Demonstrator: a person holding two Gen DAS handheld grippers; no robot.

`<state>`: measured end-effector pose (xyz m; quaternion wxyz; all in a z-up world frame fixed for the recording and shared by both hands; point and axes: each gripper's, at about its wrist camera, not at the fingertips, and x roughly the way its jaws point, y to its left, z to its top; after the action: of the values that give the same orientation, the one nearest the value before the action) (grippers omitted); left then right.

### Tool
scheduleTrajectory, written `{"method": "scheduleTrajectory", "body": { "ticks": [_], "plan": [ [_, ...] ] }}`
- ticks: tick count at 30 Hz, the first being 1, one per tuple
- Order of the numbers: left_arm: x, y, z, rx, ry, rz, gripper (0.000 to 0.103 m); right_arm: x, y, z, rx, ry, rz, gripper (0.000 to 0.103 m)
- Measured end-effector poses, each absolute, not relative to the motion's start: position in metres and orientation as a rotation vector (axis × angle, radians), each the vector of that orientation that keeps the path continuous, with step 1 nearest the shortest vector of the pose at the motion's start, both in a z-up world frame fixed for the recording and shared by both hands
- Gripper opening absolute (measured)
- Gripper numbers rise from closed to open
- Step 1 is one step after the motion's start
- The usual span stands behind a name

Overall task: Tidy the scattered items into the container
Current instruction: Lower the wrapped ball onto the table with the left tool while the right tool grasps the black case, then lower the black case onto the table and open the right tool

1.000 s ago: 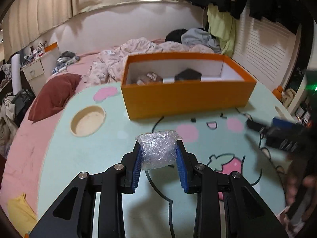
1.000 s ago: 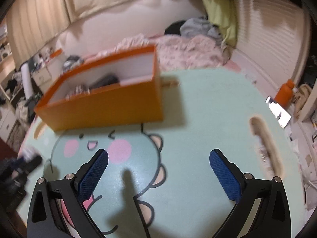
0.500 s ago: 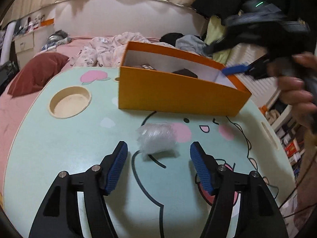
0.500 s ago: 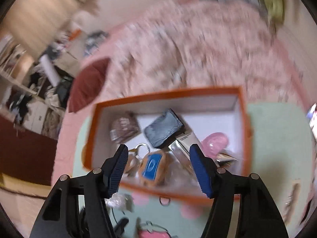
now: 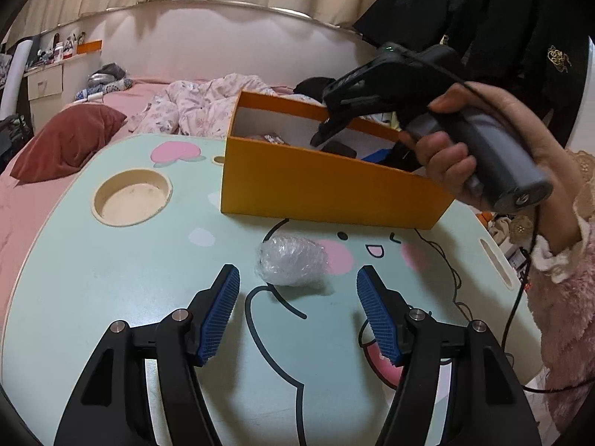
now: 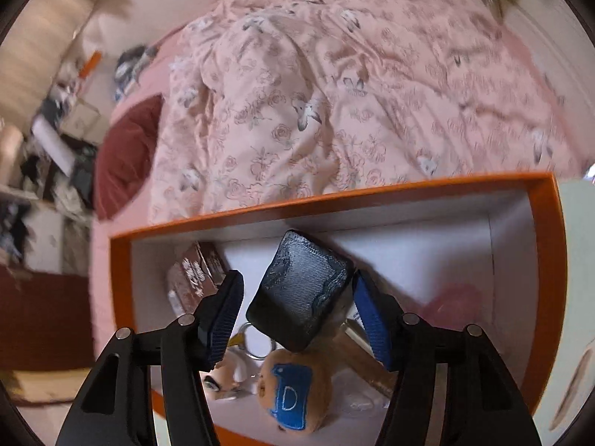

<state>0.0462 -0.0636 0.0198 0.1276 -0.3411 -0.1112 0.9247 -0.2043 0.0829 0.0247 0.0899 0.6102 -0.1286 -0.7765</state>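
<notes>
On table, near: left gripper [image 5: 297,312] released, pads flanking nothing.
Just ahead: plastic wad [image 5: 292,262], loose, light, crushable; best pinched across middle.
Beyond: orange box [image 5: 316,186].
Inside box: right gripper [image 6: 297,314] closing around dark case [image 6: 299,293], contact unclear.

Orange box [image 5: 316,189] walls around crowded interior

- One orange box [image 5: 327,189], ahead of the left gripper [image 5: 297,312].
- One plastic-wrapped bundle [image 5: 292,264], just beyond its fingertips.
- One round recess [image 5: 132,197], ahead to its left.
- Below the right gripper [image 6: 295,306], in the box: one dark pouch [image 6: 303,290], one brown packet [image 6: 195,273], one plush keychain [image 6: 293,390].
</notes>
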Motion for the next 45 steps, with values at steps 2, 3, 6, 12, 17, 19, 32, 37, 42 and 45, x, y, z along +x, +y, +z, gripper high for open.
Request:
{"method": "scheduleTrajectory", "body": {
  "ticks": [2, 3, 6, 12, 17, 19, 32, 37, 42, 45],
  "plan": [
    [0.048, -0.065, 0.02, -0.988, -0.329, 2.688, 0.066, -0.2, 0.081, 0.024, 1.79, -0.34, -2.302, 0.042],
    [0.048, -0.065, 0.019, -0.993, -0.33, 2.684, 0.066, -0.199, 0.081, 0.023, 1.783, -0.339, -2.294, 0.042],
    [0.048, -0.066, 0.019, -0.993, -0.332, 2.684, 0.066, -0.188, 0.085, 0.032, 1.71, -0.386, -2.276, 0.042],
    [0.041, -0.067, 0.016, -1.018, -0.337, 2.703, 0.066, -0.133, 0.101, 0.104, 1.395, -0.472, -2.294, 0.042],
    [0.04, -0.072, 0.015, -1.016, -0.372, 2.703, 0.066, -0.038, 0.099, 0.126, 1.264, -0.217, -2.307, 0.042],
    [0.039, -0.075, 0.014, -1.023, -0.391, 2.703, 0.069, -0.011, 0.096, 0.105, 1.323, -0.131, -2.269, 0.042],
    [0.033, -0.077, 0.01, -1.099, -0.416, 2.691, 0.072, 0.003, 0.11, 0.027, 1.463, -0.11, -2.274, 0.048],
    [0.03, -0.081, 0.011, -1.12, -0.454, 2.629, 0.072, 0.015, 0.141, 0.049, 1.261, -0.239, -2.345, 0.062],
    [0.014, -0.08, 0.034, -1.189, -0.531, 2.477, 0.072, 0.016, 0.19, 0.044, 1.123, -0.438, -2.447, 0.063],
    [-0.003, -0.065, 0.076, -1.132, -0.491, 2.404, 0.072, 0.014, 0.207, 0.029, 1.118, -0.55, -2.4, 0.063]
  ]
}}
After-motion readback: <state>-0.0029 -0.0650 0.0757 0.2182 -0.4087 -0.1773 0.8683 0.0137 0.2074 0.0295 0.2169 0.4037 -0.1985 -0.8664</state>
